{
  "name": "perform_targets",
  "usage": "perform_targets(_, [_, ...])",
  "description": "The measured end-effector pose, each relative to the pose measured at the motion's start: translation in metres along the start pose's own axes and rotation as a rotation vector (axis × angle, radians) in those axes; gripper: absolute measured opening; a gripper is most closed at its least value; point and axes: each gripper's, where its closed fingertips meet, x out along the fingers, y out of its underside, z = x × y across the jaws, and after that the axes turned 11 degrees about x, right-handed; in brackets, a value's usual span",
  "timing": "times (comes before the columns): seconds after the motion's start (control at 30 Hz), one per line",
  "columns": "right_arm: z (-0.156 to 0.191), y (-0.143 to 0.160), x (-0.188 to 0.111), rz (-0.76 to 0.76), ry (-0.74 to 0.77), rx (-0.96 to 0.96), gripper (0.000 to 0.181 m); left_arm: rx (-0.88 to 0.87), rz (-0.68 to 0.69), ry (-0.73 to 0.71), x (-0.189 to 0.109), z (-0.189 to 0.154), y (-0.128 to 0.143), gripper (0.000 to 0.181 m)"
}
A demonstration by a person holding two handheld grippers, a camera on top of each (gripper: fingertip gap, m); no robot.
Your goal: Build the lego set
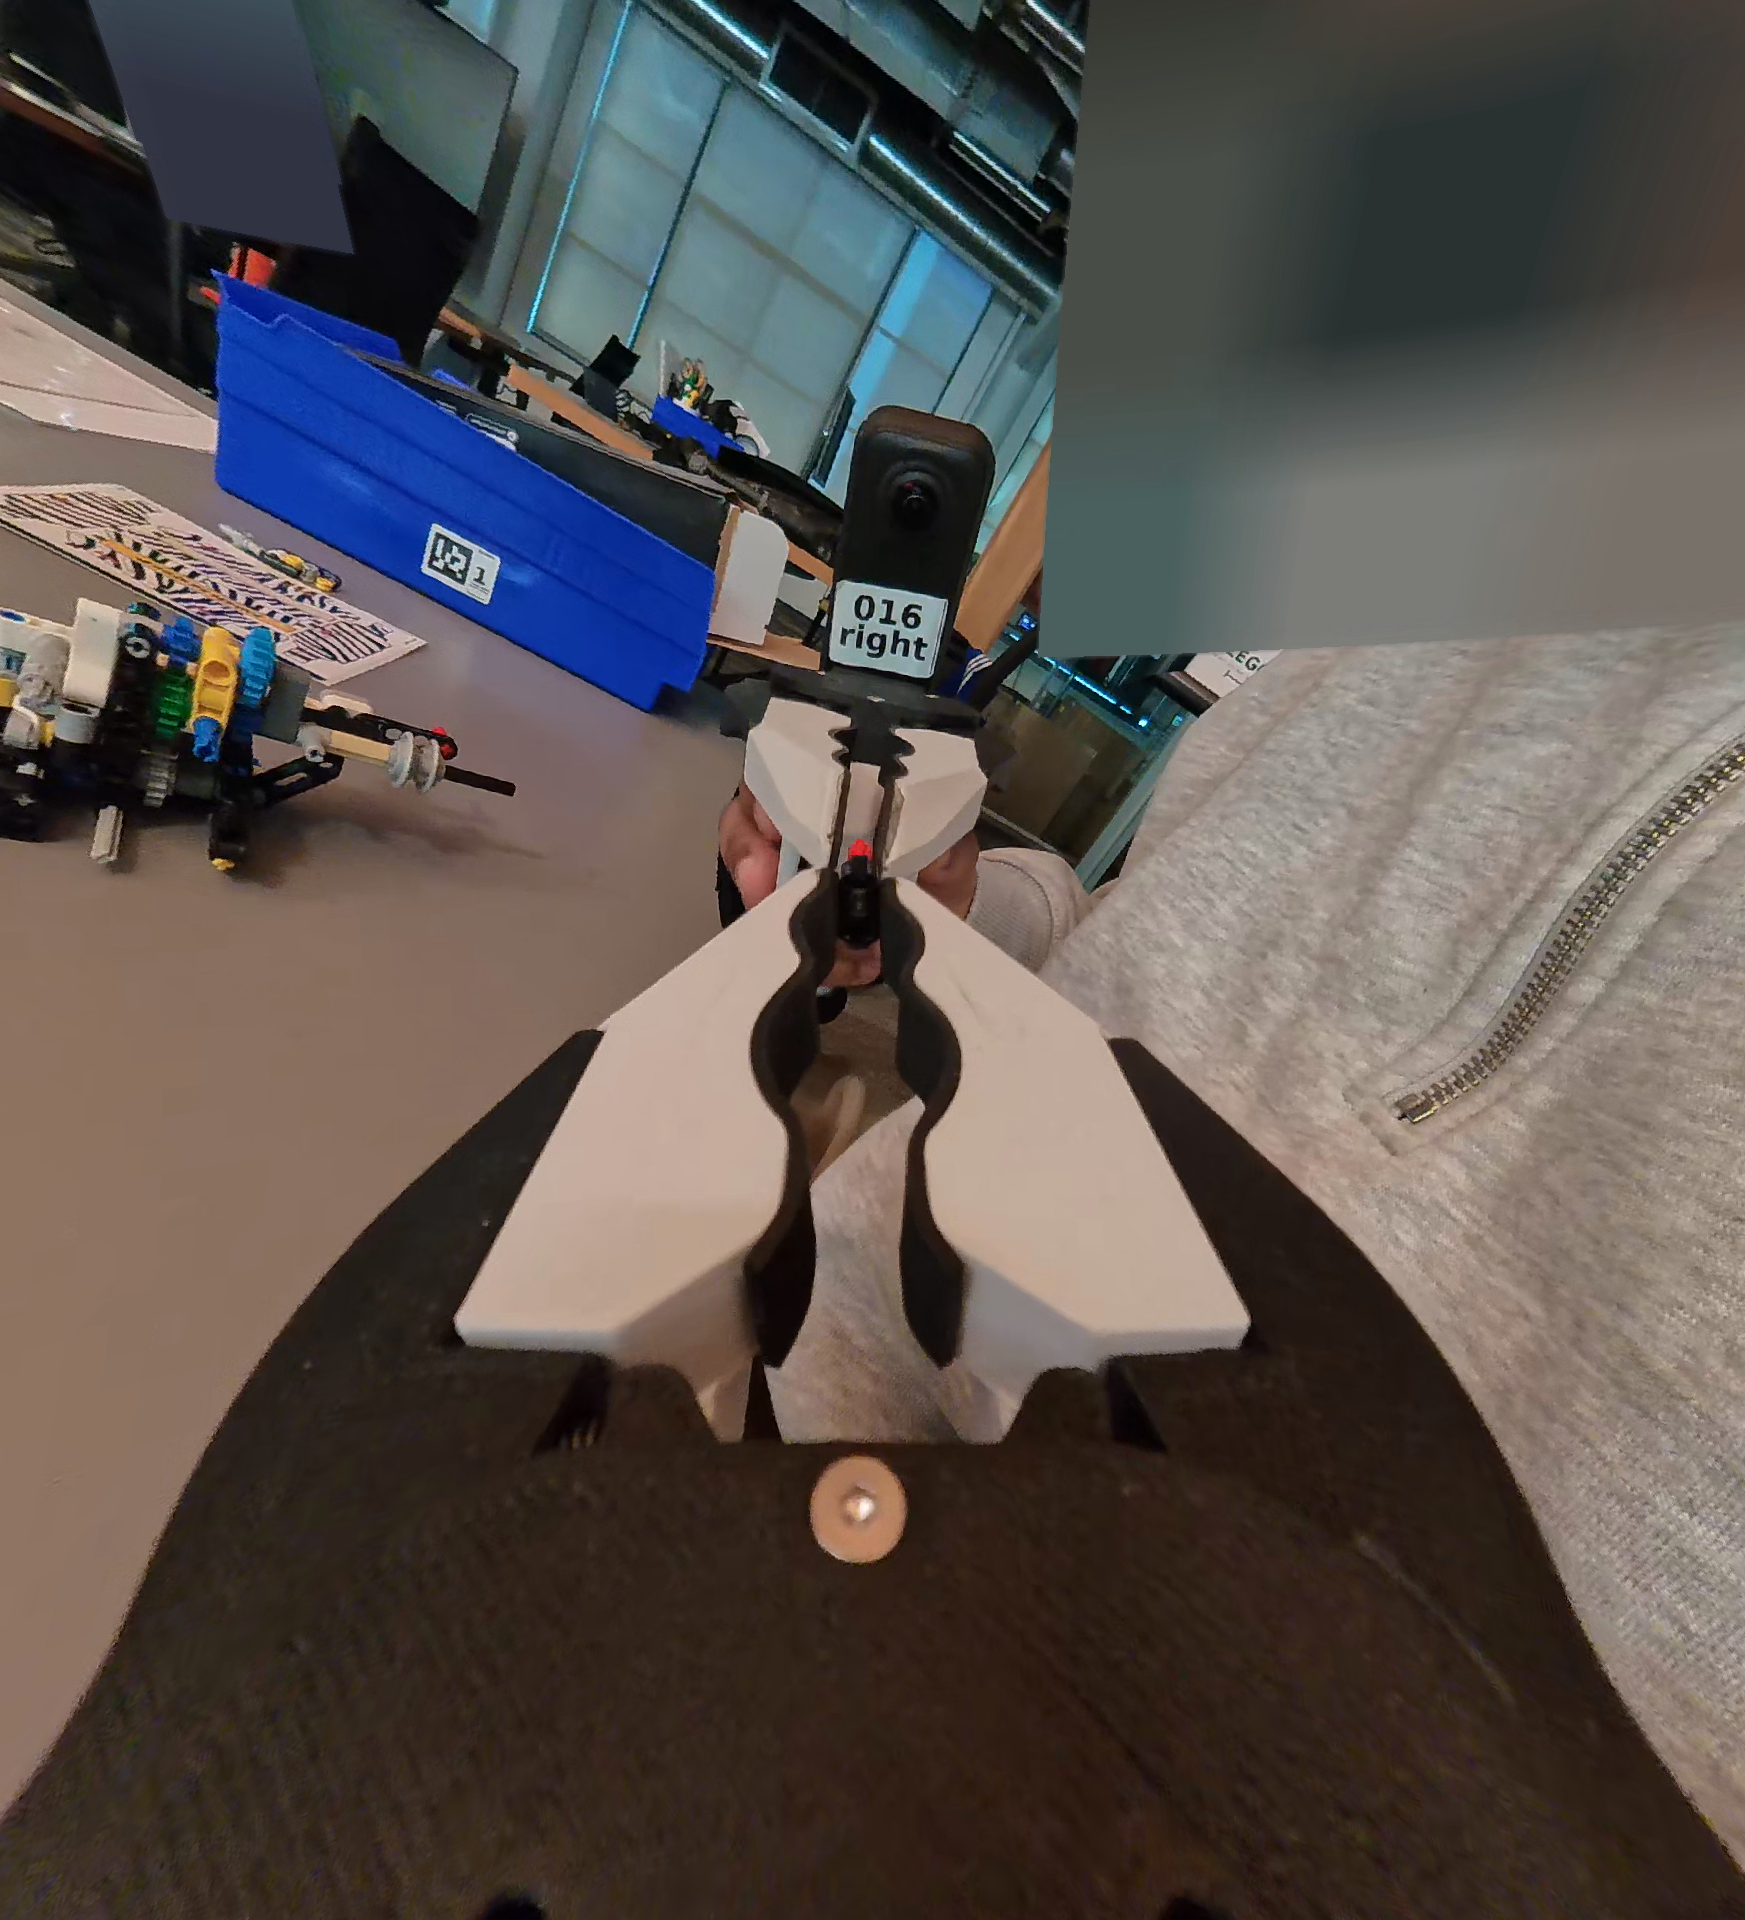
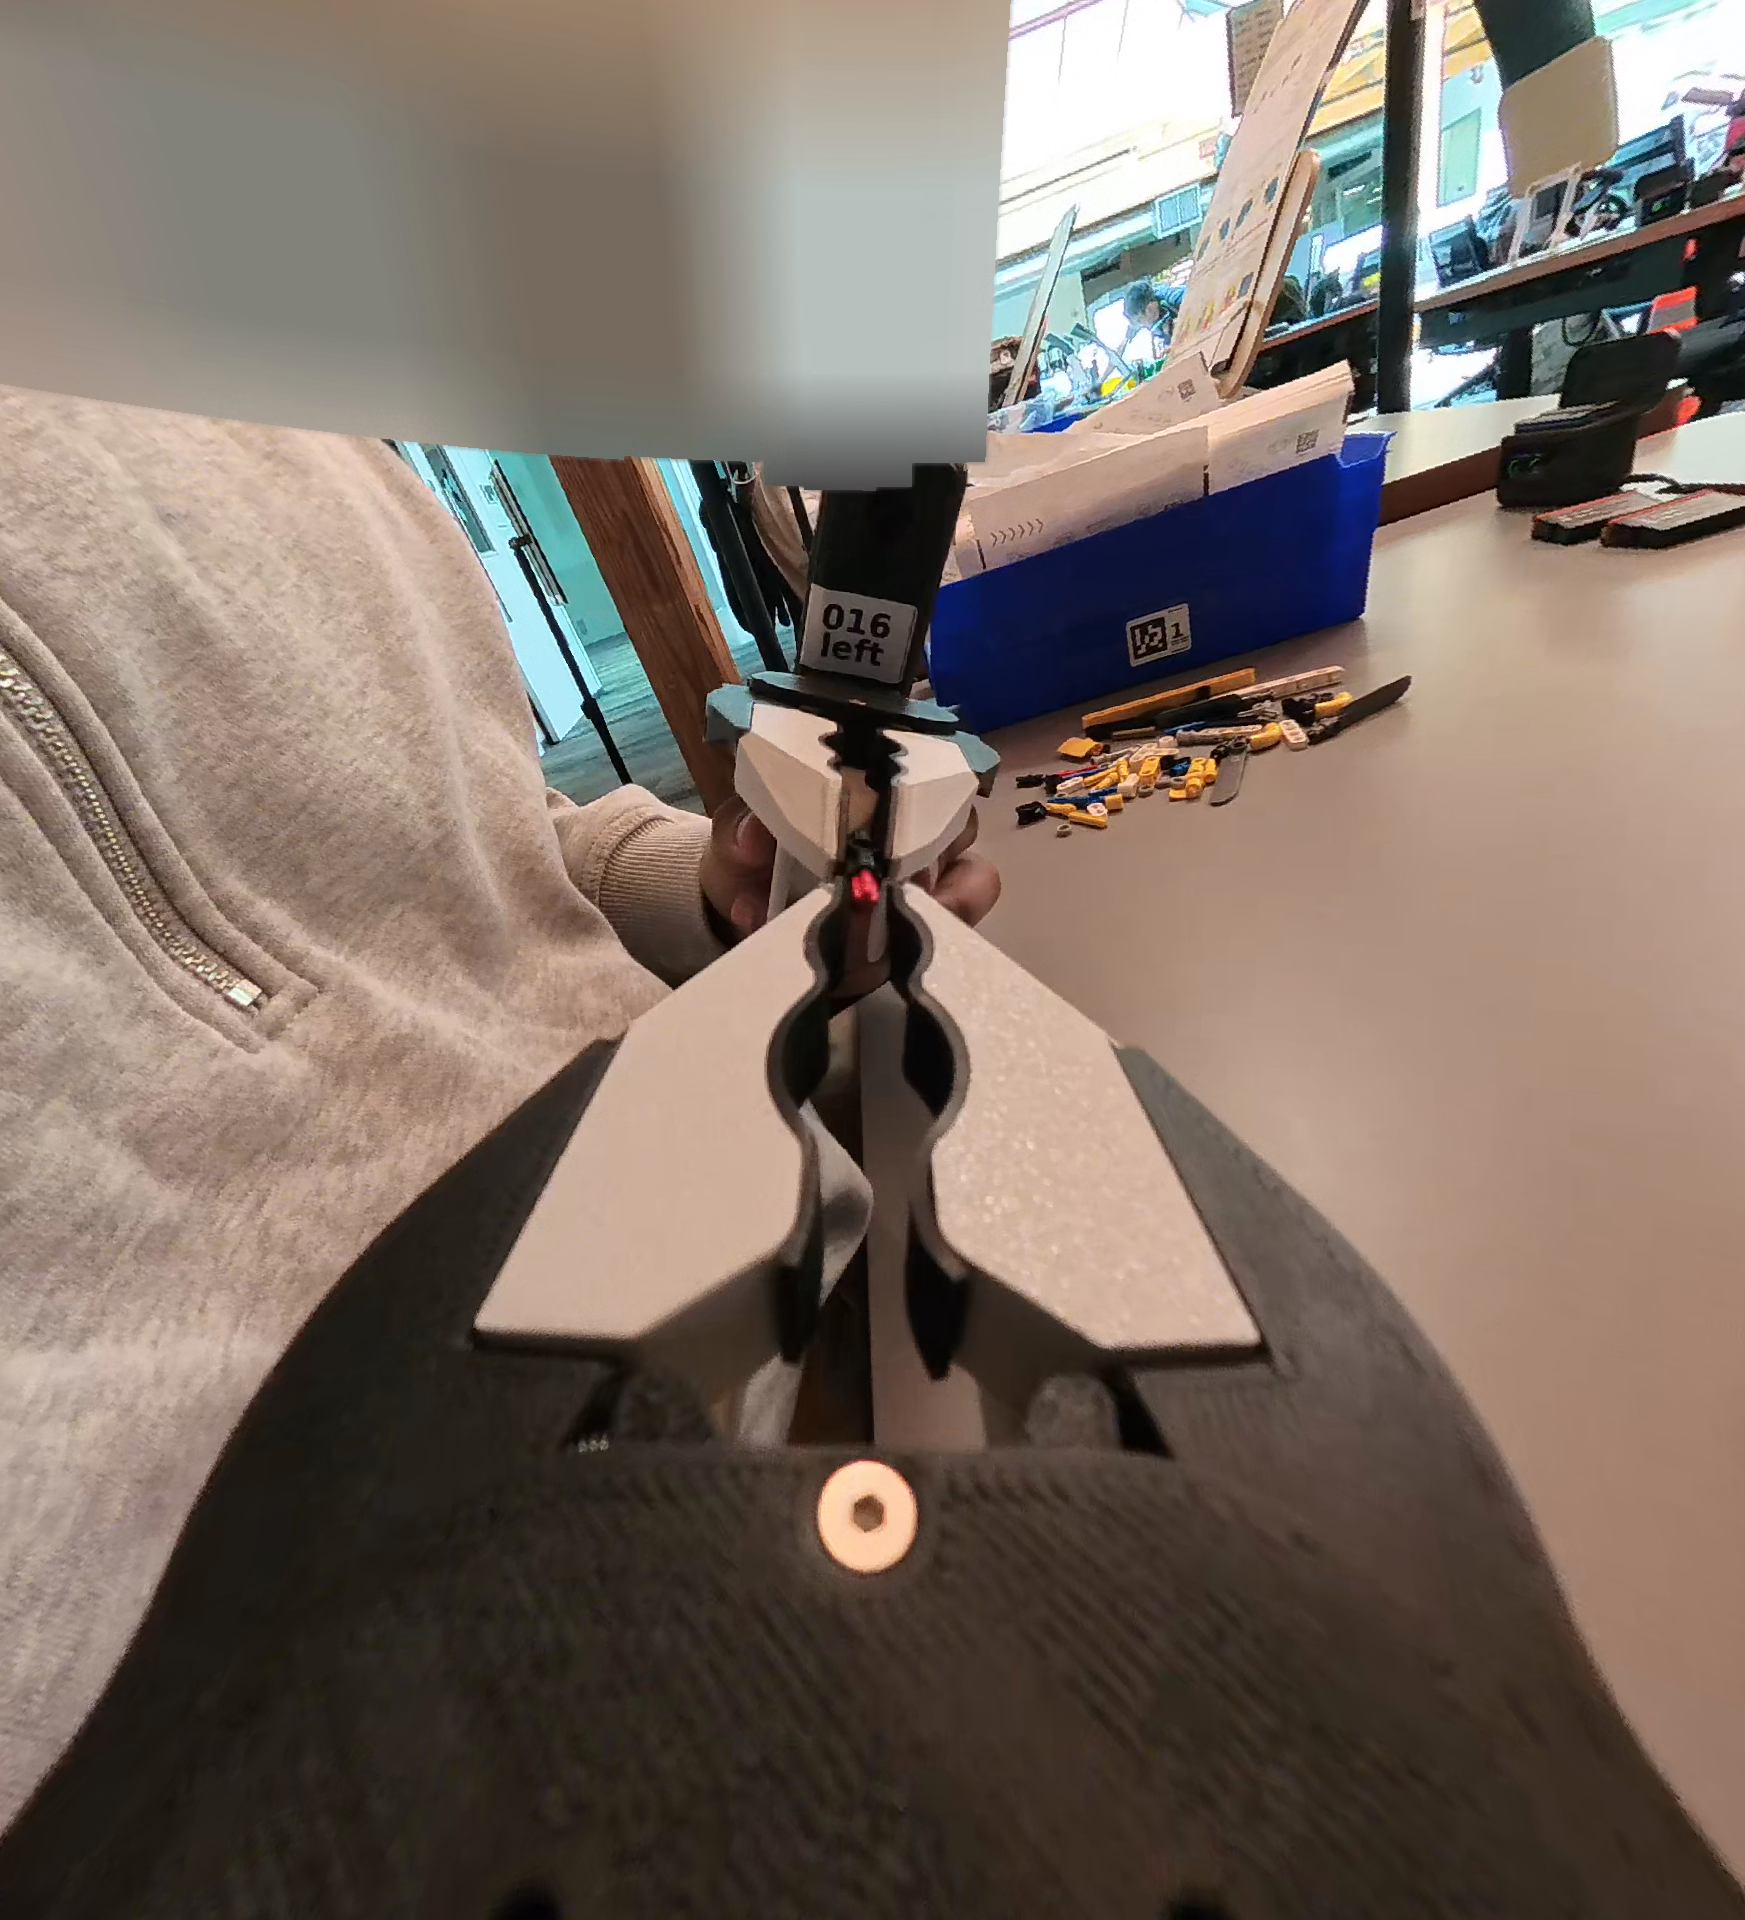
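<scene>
My two grippers meet tip to tip above the table's near edge, in front of a person's grey zip top [image 1: 1470, 1039]. My left gripper [image 1: 857, 902] is shut on a small black Lego piece [image 1: 857, 914]. My right gripper [image 2: 863, 906] is shut on a small red piece [image 2: 861, 885]. The red piece [image 1: 857, 852] touches the black piece end to end. The right gripper [image 1: 860, 844] faces me in the left wrist view. The left gripper [image 2: 860, 854] faces me in the right wrist view. A partly built Lego model [image 1: 120, 717] lies on the grey table [image 1: 276, 987].
A blue bin [image 1: 452, 520] stands behind the model, and a striped sticker sheet [image 1: 172, 561] lies beside it. In the right wrist view a pile of several loose Lego parts [image 2: 1190, 748] lies before the blue bin [image 2: 1159, 592]. Black cases [image 2: 1637, 520] sit farther back. Both grippers' tips are close together, under 4 cm apart. Both grippers' tips are roughly 20 cm from the partly built Lego model [image 1: 120, 717].
</scene>
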Motion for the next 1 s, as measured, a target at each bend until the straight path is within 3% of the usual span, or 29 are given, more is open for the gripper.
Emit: perform_targets(1.0, [-0.016, 0.0, -0.006, -0.007, 0.06, 0.074, 0.012, -0.019, 0.003, -0.049, -0.001, 0.014, 0.0, 0.005])
